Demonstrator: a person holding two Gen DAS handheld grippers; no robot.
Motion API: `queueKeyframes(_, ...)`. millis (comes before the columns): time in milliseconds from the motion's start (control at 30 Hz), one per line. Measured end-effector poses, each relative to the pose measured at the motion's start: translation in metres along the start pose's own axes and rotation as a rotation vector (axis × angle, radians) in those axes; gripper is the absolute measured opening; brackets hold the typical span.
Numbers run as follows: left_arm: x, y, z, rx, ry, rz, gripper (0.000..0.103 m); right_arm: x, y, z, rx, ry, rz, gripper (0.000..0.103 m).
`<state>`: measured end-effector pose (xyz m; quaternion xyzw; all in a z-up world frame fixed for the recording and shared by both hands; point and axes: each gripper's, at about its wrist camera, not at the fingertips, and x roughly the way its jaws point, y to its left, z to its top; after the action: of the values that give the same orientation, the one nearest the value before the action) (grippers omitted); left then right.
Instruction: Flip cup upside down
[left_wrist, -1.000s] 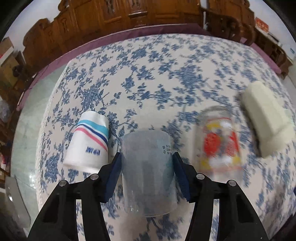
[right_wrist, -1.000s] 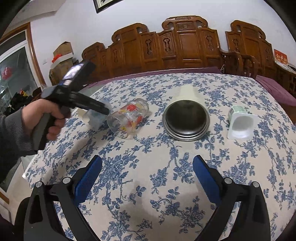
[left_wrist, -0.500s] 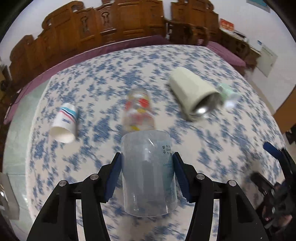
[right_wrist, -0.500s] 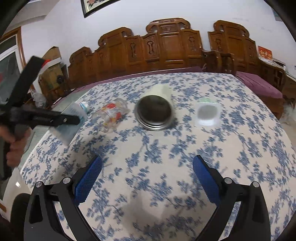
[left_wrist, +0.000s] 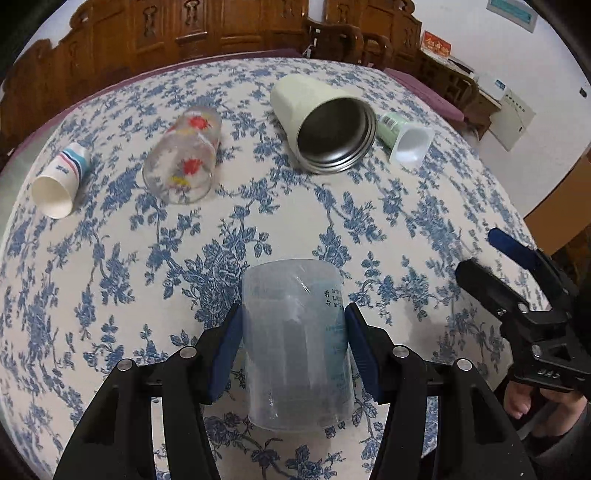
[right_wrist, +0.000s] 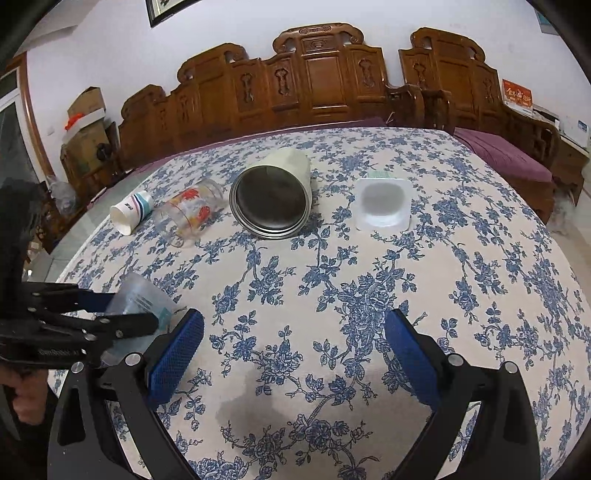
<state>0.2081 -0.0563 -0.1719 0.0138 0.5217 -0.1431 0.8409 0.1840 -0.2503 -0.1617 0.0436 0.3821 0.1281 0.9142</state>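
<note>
My left gripper (left_wrist: 293, 328) is shut on a translucent plastic cup (left_wrist: 295, 347), held above the near part of the floral tablecloth (left_wrist: 110, 258). The cup's closed end points away from the camera and its open rim toward it. In the right wrist view the same cup (right_wrist: 138, 306) shows at the left edge in the left gripper (right_wrist: 110, 317). My right gripper (right_wrist: 295, 354) is open and empty over the near table; it also shows in the left wrist view (left_wrist: 517, 280) at the right edge.
Lying on their sides at the far side: a striped paper cup (left_wrist: 61, 181), a printed glass (left_wrist: 183, 160), a cream steel-lined tumbler (left_wrist: 321, 123) and a small green-and-white yogurt cup (left_wrist: 404, 136). Carved wooden chairs (right_wrist: 317, 81) stand behind the table.
My left gripper has carried the plastic cup away from the row of cups, back toward the near middle of the table. The right gripper has stayed open, with its view shifting slightly.
</note>
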Motion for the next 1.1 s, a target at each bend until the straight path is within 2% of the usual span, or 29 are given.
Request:
queueKeyframes(167,-0.005,0.005,-0.002,-0.020,-0.027,-0.006,0.055,0.001,0.000,0.001,0.001,0.000,-0.003,0.099)
queueKeyframes(233,-0.015,0.009,-0.004,-0.028,-0.056,-0.003,0.061,-0.001,0.002,0.002,0.004,-0.002,-0.003,0.099)
queueKeyframes(500,-0.066,0.035,-0.017,-0.087,-0.178,0.023,0.072,-0.010,0.025,0.012,-0.035,-0.010,0.014,0.099)
queueKeyframes(567,-0.076,0.042,-0.021,-0.092,-0.210,0.041,0.085,-0.013,0.035,0.017,-0.048,-0.010,0.025,0.099)
queueKeyframes(633,-0.091,0.049,-0.028,-0.096,-0.274,0.075,0.095,-0.015,0.045,0.021,-0.060,-0.007,0.039,0.099)
queueKeyframes(733,-0.104,0.059,-0.035,-0.086,-0.315,0.138,0.095,-0.016,0.062,0.025,-0.080,0.004,0.055,0.099)
queueKeyframes(867,-0.116,0.076,-0.046,-0.104,-0.356,0.168,0.095,-0.009,0.087,0.032,-0.097,0.052,0.092,0.095)
queueKeyframes(1100,-0.119,0.100,-0.062,-0.130,-0.388,0.211,0.095,0.021,0.120,0.037,-0.080,0.193,0.132,0.086)
